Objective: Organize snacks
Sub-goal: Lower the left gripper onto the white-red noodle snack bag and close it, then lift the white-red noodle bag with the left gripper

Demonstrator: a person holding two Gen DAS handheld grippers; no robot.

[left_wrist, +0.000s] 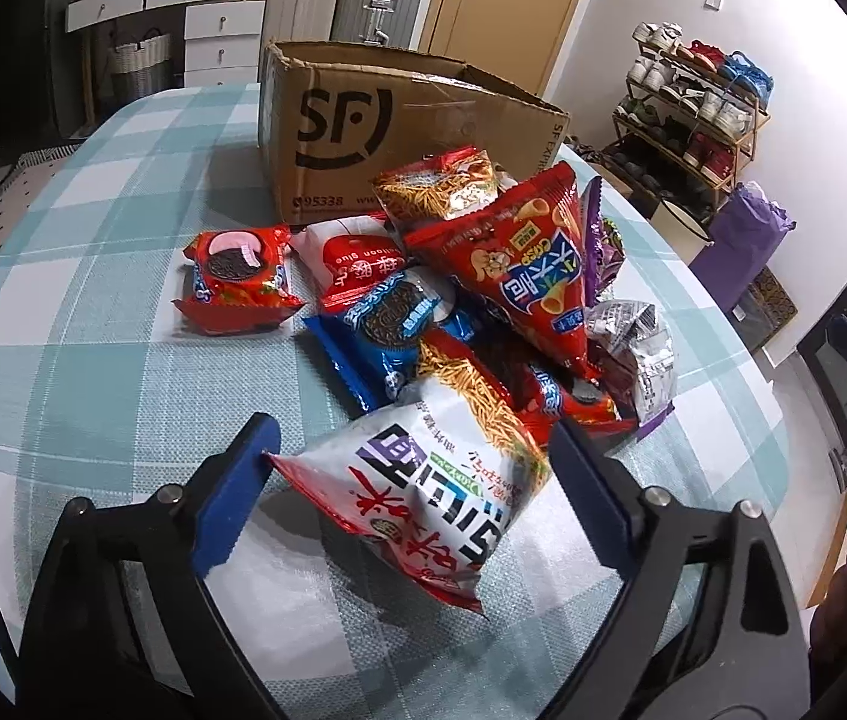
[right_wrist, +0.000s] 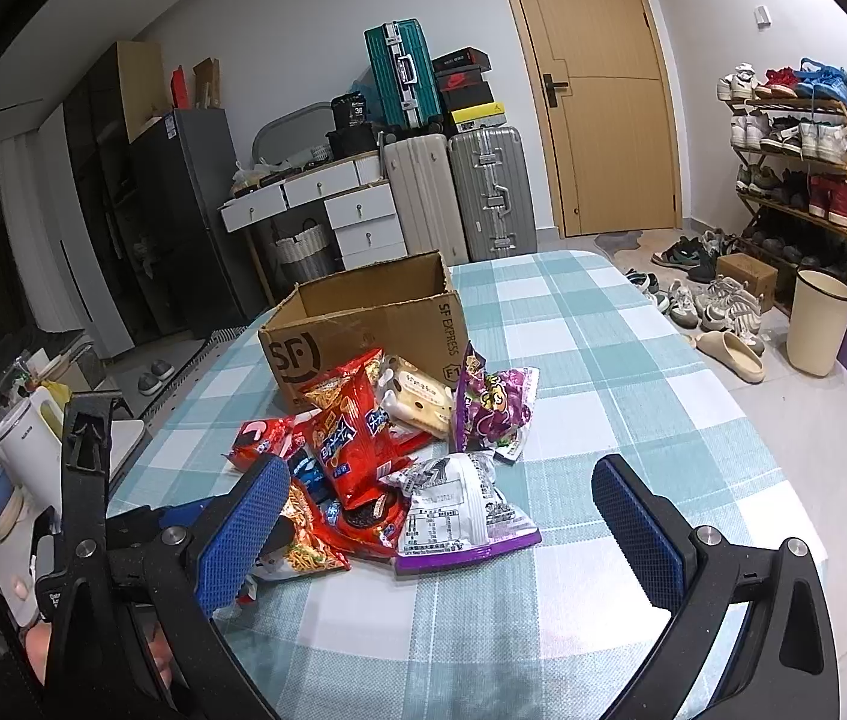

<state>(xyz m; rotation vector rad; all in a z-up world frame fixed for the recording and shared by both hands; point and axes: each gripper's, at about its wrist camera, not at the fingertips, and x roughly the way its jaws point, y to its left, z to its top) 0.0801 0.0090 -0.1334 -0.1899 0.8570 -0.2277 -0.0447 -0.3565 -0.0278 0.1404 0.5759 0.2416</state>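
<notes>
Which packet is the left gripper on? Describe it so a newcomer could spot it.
Start at the SF cardboard box and come forward over the snack pile to its near edge. The white noodle-snack bag sits between the left gripper fingers, the only mostly white packet with big dark characters.

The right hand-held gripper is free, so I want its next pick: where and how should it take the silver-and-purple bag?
Grip the silver-and-purple bag across its puffed middle, coming from above; it lies flat at the pile's near edge, nothing on top.
</notes>
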